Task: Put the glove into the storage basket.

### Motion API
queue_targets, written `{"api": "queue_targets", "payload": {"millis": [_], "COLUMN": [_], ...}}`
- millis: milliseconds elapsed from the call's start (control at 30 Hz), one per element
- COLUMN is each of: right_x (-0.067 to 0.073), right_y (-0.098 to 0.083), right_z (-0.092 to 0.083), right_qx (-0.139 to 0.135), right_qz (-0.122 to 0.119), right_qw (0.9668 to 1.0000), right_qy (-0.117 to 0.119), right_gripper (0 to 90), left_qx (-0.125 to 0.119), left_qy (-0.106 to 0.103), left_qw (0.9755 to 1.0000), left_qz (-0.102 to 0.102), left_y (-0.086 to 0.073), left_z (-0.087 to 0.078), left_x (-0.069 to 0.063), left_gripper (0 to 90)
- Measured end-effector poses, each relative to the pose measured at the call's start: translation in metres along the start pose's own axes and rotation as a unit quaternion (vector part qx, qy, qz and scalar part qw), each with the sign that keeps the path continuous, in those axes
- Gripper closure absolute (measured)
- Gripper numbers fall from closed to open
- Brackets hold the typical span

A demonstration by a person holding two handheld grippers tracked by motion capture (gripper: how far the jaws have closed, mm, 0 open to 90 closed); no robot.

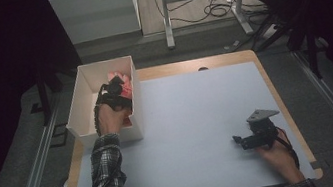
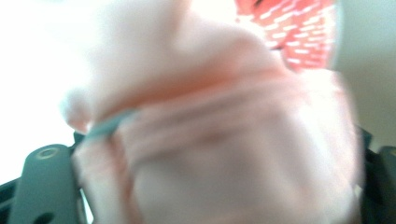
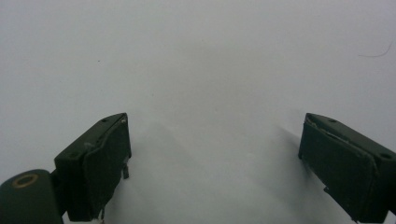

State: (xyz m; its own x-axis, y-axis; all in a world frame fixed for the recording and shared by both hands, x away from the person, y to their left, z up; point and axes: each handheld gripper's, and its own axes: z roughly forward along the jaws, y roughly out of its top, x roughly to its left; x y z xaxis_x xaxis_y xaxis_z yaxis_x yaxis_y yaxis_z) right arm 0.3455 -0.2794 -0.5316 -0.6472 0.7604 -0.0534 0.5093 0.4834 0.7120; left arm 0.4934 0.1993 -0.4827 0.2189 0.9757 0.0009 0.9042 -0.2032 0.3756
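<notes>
No readable text, label, brand, number or sign on anything.

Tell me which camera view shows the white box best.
The high view: the whole white box sits at the table's left edge, with pink cloth inside. The left gripper view gives just a blurred pale wall; the right gripper view looks elsewhere.

We see 1 table [image 1: 275, 87], wood-edged and covered by a pale grey mat [image 1: 199, 118]. On its far left corner stands 1 white box [image 1: 136, 98], open at the top, overhanging the left edge a little. At the near right, 1 gripper [image 1: 241, 141] rests low on the mat.
</notes>
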Motion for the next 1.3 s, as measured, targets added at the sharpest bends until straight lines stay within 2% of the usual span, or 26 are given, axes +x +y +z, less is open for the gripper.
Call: {"api": "queue_targets", "payload": {"millis": [100,233,333,633,833,900,1100,1200,1300], "right_x": [0.0,0.0,0.0,0.0,0.0,0.0,0.0,0.0,0.0], "right_y": [0.0,0.0,0.0,0.0,0.0,0.0,0.0,0.0,0.0], "right_z": [0.0,0.0,0.0,0.0,0.0,0.0,0.0,0.0,0.0], "right_qx": [0.0,0.0,0.0,0.0,0.0,0.0,0.0,0.0,0.0], "right_qz": [0.0,0.0,0.0,0.0,0.0,0.0,0.0,0.0,0.0], "right_qw": [1.0,1.0,1.0,1.0,1.0,1.0,1.0,1.0,1.0], "right_qy": [0.0,0.0,0.0,0.0,0.0,0.0,0.0,0.0,0.0], "right_gripper": [9.4,9.4,9.4,9.5,9.5,9.5,9.5,9.5,9.5], "left_qx": [-0.004,-0.008,-0.014,-0.04,-0.058,-0.069,-0.091,-0.11,-0.118], "left_qy": [-0.017,-0.013,-0.018,-0.023,-0.016,-0.022,-0.021,-0.021,-0.023], "left_qw": [0.9998,0.9999,0.9997,0.9989,0.9981,0.9973,0.9955,0.9936,0.9925], "left_qz": [-0.003,-0.004,-0.007,-0.001,0.011,0.012,0.018,0.017,0.018], "left_y": [-0.001,-0.002,-0.004,-0.01,-0.014,-0.015,-0.02,-0.026,-0.029], "left_z": [-0.003,-0.007,-0.012,-0.026,-0.034,-0.038,-0.053,-0.063,-0.067], "left_x": [0.003,0.003,0.005,0.005,0.003,0.004,0.005,0.007,0.008], "left_gripper": [14.0,9.5,6.4,5.6,4.7,4.5,3.8,3.7,3.7]}}
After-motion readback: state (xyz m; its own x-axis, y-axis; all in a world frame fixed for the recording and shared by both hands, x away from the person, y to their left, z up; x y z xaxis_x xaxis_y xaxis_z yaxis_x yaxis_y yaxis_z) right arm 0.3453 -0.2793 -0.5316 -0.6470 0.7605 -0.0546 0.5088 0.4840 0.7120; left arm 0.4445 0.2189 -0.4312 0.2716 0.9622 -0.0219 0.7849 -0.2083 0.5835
